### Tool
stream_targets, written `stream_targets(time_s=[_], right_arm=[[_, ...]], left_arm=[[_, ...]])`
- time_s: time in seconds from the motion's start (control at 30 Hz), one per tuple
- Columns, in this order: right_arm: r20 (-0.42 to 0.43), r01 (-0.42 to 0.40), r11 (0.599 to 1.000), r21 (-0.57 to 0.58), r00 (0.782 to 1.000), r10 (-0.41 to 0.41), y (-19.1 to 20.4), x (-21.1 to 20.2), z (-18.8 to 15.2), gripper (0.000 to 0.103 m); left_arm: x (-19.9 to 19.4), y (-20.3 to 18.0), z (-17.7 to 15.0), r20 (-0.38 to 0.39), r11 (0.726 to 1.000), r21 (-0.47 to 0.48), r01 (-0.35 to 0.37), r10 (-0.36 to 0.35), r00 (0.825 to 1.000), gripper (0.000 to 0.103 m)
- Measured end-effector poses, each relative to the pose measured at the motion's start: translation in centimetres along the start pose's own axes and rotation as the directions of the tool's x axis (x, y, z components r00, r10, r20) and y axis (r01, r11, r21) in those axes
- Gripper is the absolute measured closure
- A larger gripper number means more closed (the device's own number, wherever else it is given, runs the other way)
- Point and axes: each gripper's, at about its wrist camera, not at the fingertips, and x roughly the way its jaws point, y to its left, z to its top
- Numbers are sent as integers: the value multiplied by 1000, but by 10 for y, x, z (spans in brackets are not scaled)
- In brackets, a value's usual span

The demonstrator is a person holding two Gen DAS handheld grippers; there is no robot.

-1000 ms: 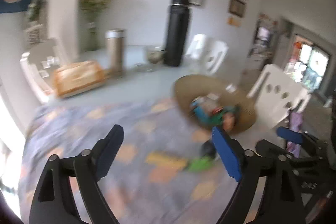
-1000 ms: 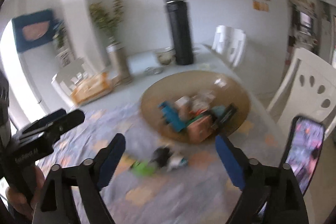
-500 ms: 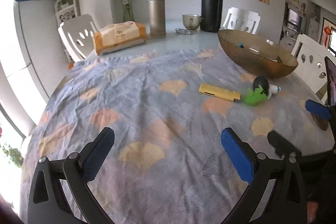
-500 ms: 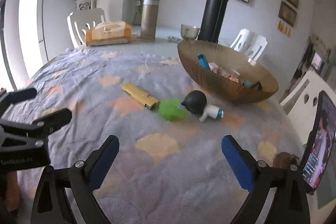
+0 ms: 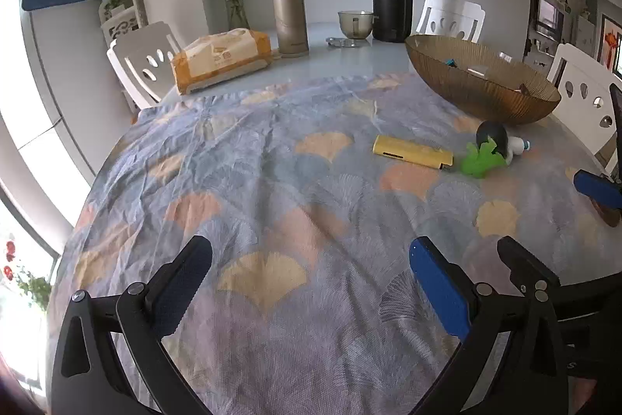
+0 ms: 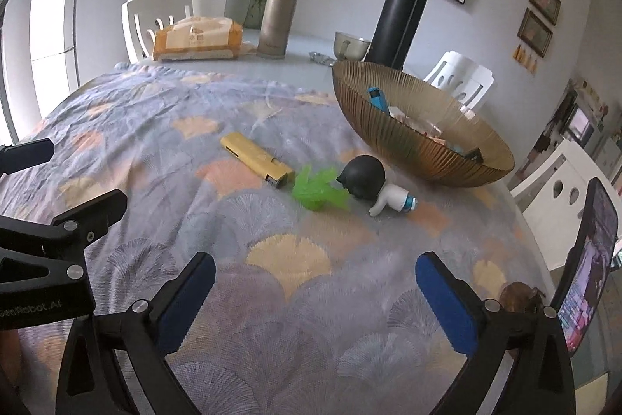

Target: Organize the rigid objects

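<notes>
tablecloth (image 6: 272, 298) under both gaping hand-held grippers; bowl (image 6: 408, 142) beyond.

L gripper (image 5: 307, 282) open, empty; yellow bar (image 5: 412, 151) beside green toy (image 5: 481, 161).

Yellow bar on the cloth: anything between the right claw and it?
Nothing visible. The right claw is open, with only bare tablecloth up to the yellow bar; the green toy lies just beyond its near end.
</notes>
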Motion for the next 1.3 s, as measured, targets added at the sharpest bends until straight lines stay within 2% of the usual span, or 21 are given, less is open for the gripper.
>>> stream_targets(time_s=[1.3], right_arm=[[10,-30,1000,-8,999,30,1,-1,0,0]], left_arm=[[13,-7,2,-54,997,19,-71,72,996,1]])
